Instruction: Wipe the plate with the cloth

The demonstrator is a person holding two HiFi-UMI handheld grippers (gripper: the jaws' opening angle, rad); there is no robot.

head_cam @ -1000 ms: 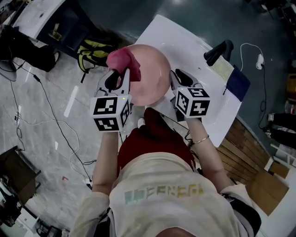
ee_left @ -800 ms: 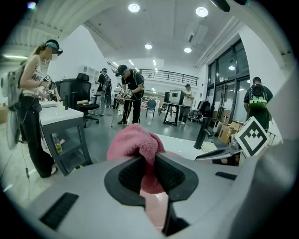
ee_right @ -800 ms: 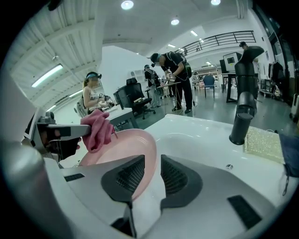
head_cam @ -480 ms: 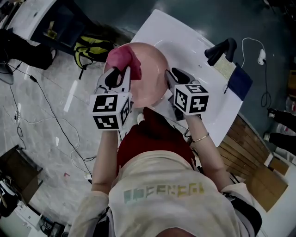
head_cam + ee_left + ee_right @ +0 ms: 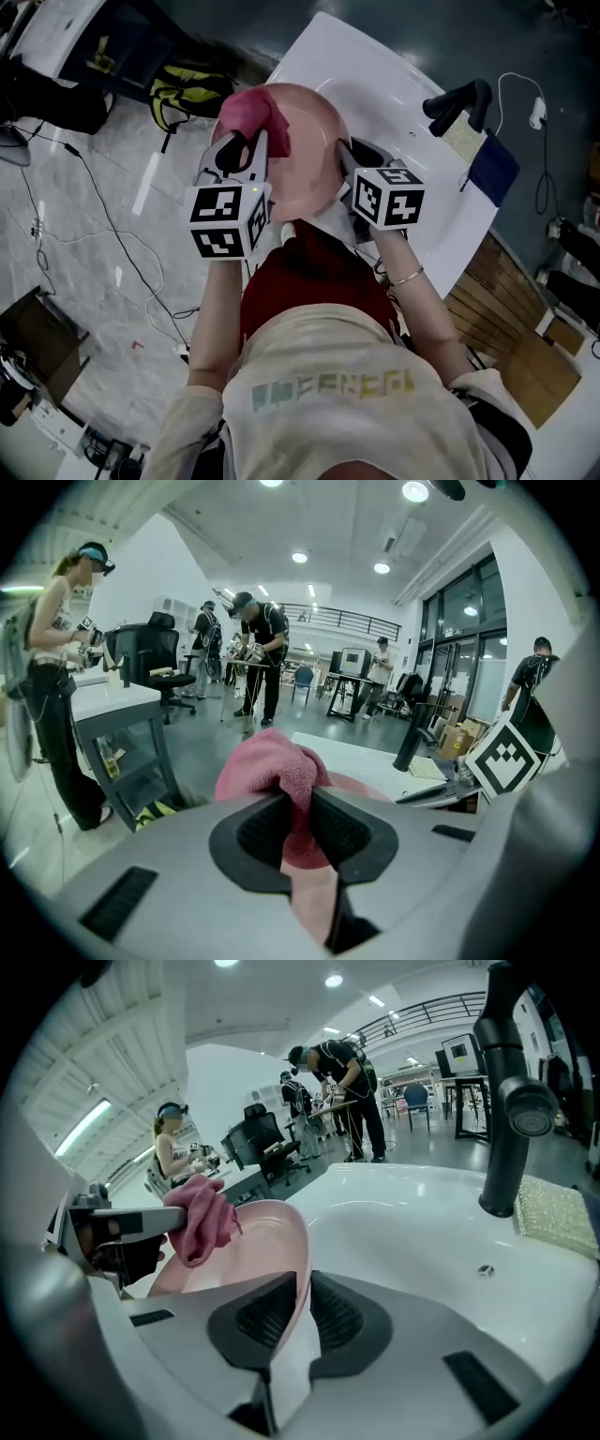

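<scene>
The left gripper (image 5: 242, 152) stays clenched on the pink cloth (image 5: 255, 111), which has crept slightly along the far-left rim of the plate (image 5: 311, 141). The right gripper (image 5: 343, 161) keeps pinching the plate's near rim over the sink (image 5: 394, 84). Wiping seems under way.

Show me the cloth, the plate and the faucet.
cloth (image 5: 267, 766), left gripper view, on its bunched top
plate (image 5: 251, 1246), right gripper view, on its inner face
faucet (image 5: 502, 1162), right gripper view, on its upright neck

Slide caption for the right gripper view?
Right gripper clamps the rim of the pink plate over the sink; left gripper holds the pink cloth at its far edge.
</scene>
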